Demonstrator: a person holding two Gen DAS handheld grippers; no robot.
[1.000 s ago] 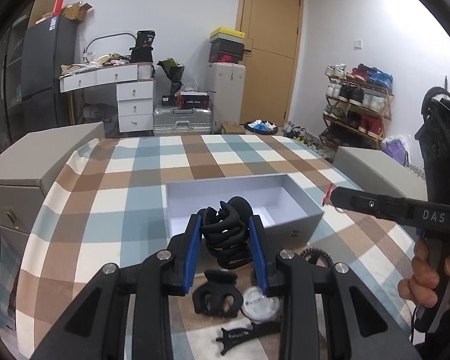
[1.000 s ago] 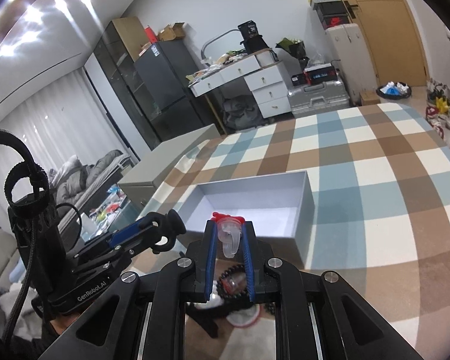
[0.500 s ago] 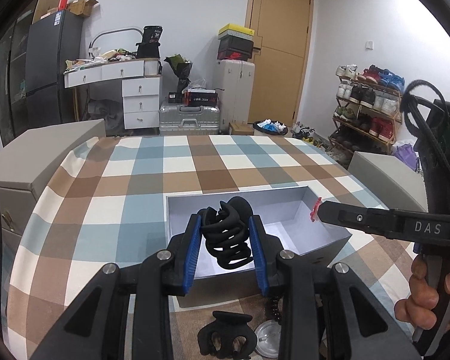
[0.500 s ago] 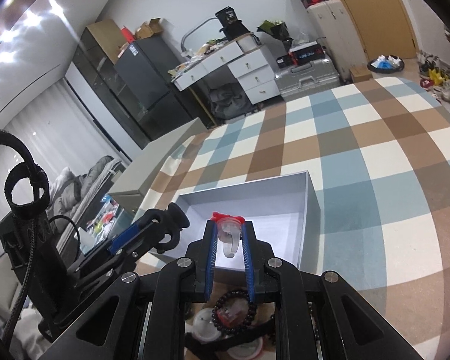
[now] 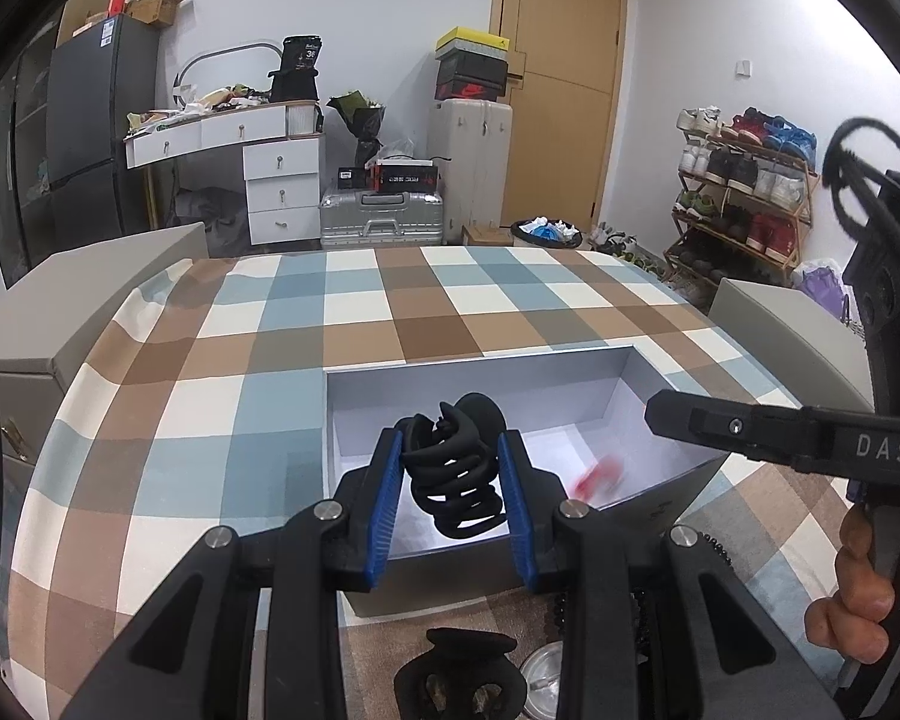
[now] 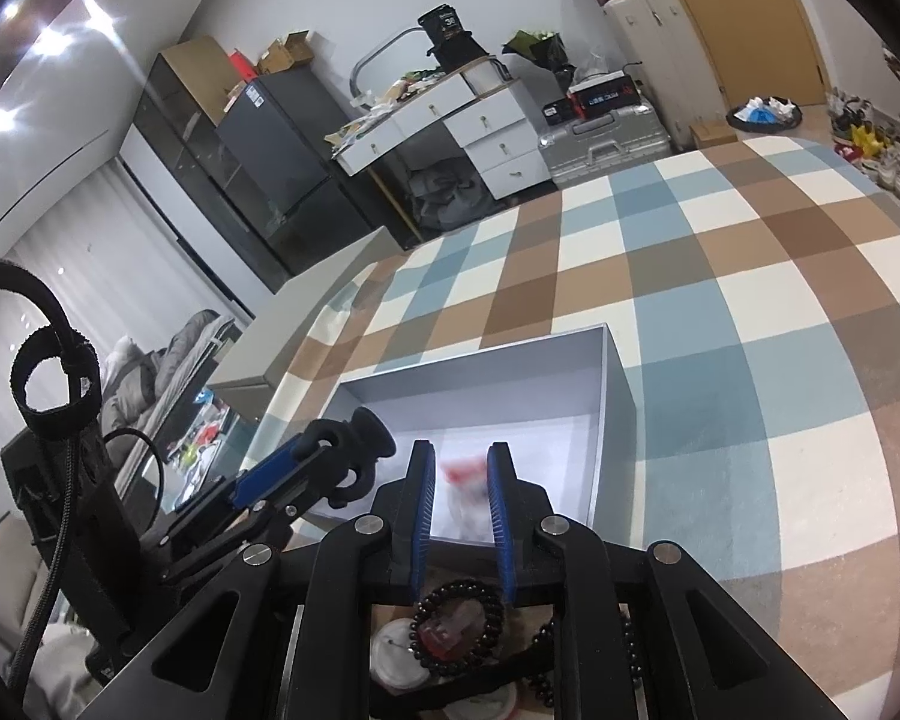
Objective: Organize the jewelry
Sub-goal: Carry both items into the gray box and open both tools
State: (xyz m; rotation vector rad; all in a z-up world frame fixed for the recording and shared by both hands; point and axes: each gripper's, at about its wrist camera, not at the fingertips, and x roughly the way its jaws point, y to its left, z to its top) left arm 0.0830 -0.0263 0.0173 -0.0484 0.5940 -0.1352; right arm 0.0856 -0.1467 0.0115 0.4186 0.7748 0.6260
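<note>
Black and coiled, the hair claw sat clamped between the left gripper fingers, its long axis along them, directly above the grey box. The right gripper stood parted over the same box; the blurred red-and-clear clip between its fingers looked released and dropping.

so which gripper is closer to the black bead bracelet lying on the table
Right. The right gripper hangs over the gray box's near edge, with the black bead bracelet directly beneath its frame. The left gripper, clamping a black claw clip, sits off to the bracelet's left.
</note>
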